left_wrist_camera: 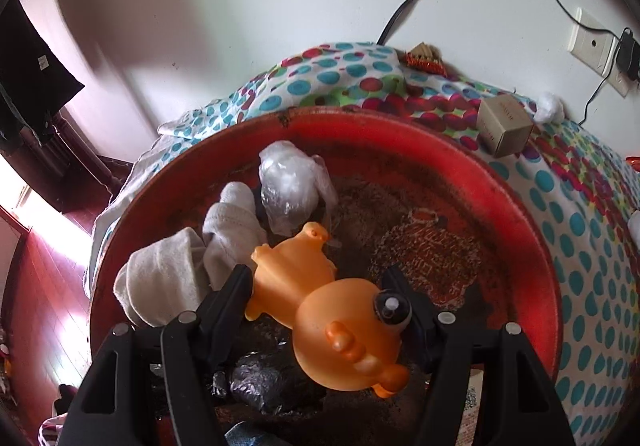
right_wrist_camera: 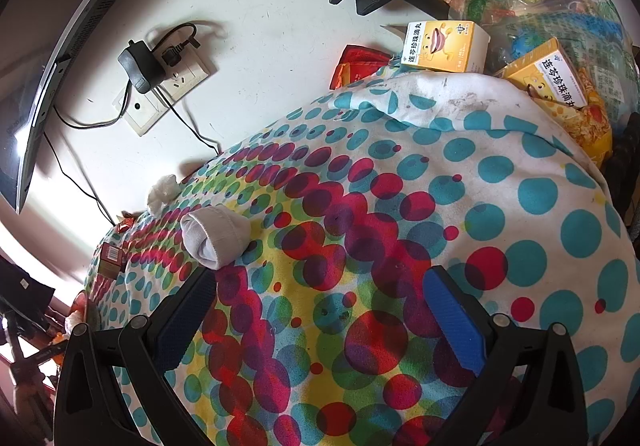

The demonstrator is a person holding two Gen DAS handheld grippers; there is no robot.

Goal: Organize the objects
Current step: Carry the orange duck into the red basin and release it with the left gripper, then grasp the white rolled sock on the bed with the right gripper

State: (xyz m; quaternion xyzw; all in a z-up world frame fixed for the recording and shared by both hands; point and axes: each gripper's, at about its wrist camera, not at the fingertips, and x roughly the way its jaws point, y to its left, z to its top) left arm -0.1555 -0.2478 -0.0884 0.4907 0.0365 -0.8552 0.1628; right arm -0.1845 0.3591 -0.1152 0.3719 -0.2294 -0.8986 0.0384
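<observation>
Left wrist view shows the left tool (left_wrist_camera: 324, 302) clamped on an orange rubber duck toy (left_wrist_camera: 320, 298) above the round red basin (left_wrist_camera: 460, 162), so release comes next.

black bag (left_wrist_camera: 264, 386) half hidden under orange duck toy (left_wrist_camera: 320, 306).

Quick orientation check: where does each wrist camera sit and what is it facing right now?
Left wrist: on the left gripper, angled down into the red round basin; black fingers flank the orange rubber duck toy.
Right wrist: on the right gripper, angled down over the dotted cloth; open blue-padded fingers, rolled white sock ahead.
Shared: dotted cloth, wall socket plate.
</observation>
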